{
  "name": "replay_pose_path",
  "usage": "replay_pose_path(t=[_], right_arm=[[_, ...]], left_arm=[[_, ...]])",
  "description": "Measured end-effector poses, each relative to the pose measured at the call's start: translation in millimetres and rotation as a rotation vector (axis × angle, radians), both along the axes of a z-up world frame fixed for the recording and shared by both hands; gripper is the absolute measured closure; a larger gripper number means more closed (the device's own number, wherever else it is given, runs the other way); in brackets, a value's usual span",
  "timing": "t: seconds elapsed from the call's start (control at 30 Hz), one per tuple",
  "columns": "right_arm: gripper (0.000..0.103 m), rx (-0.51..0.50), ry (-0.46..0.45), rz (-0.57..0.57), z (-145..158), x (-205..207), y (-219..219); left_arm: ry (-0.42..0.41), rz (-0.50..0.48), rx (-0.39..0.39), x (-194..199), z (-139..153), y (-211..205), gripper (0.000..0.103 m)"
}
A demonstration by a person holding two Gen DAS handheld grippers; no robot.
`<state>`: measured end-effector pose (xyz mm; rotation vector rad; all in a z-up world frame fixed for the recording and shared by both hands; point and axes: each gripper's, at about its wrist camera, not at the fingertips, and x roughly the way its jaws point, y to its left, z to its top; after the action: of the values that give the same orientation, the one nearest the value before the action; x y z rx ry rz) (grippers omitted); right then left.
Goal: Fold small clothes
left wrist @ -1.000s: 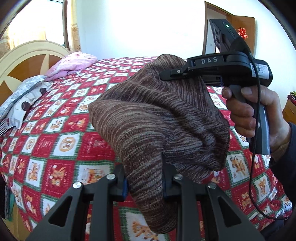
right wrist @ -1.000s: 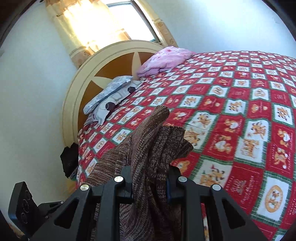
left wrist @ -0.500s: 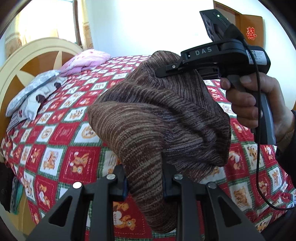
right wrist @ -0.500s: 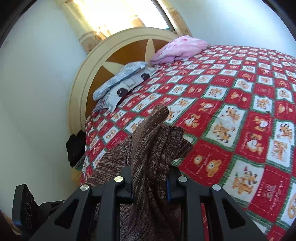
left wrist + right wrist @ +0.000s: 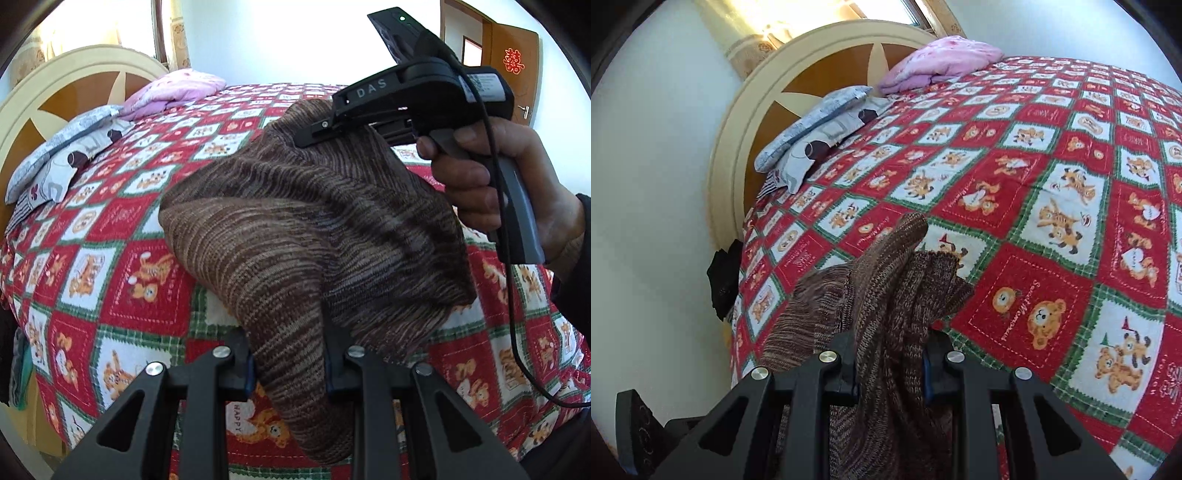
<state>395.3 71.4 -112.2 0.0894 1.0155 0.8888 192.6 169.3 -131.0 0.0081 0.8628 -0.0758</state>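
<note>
Left wrist view. One bed, covered by one red-and-white bear-print quilt [image 5: 122,295]; I see its near-left edge dropping off beside my fingers, with wide bare quilt toward the headboard [image 5: 48,110]. Pillows: two, one grey-patterned [image 5: 62,155], one pink [image 5: 173,90], both at the head end. One brown knit garment [image 5: 295,236], lifted above the quilt and slung between my two claws. Left claw [image 5: 288,365]: jaws narrowly parted, clamped on a bunched fold of the knit. Right claw [image 5: 314,129]: seen side-on, held by a hand [image 5: 491,192], its tip pinching the garment's upper edge.

Right wrist view. Same quilt [image 5: 1052,221], open and bare to the right and ahead; bed's left edge meets the white wall. Pillows: two [image 5: 820,129] [image 5: 942,59]. Right claw [image 5: 890,365]: nearly closed, gripping gathered knit [image 5: 897,280], which hangs over the left edge region.
</note>
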Motion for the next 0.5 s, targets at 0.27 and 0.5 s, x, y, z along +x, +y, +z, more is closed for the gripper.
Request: replay_pose_path(t=[0.27, 0.5], right_arm=[[0.079, -0.049, 0.035, -0.028, -24, 13, 2], [0.072, -0.068, 0.053, -0.042, -36, 14, -3]], left_arm=[[-0.008, -0.008, -0.006, -1, -11, 0, 0.076], [-0.028, 0.003, -0.027, -4, -15, 3, 0.067]])
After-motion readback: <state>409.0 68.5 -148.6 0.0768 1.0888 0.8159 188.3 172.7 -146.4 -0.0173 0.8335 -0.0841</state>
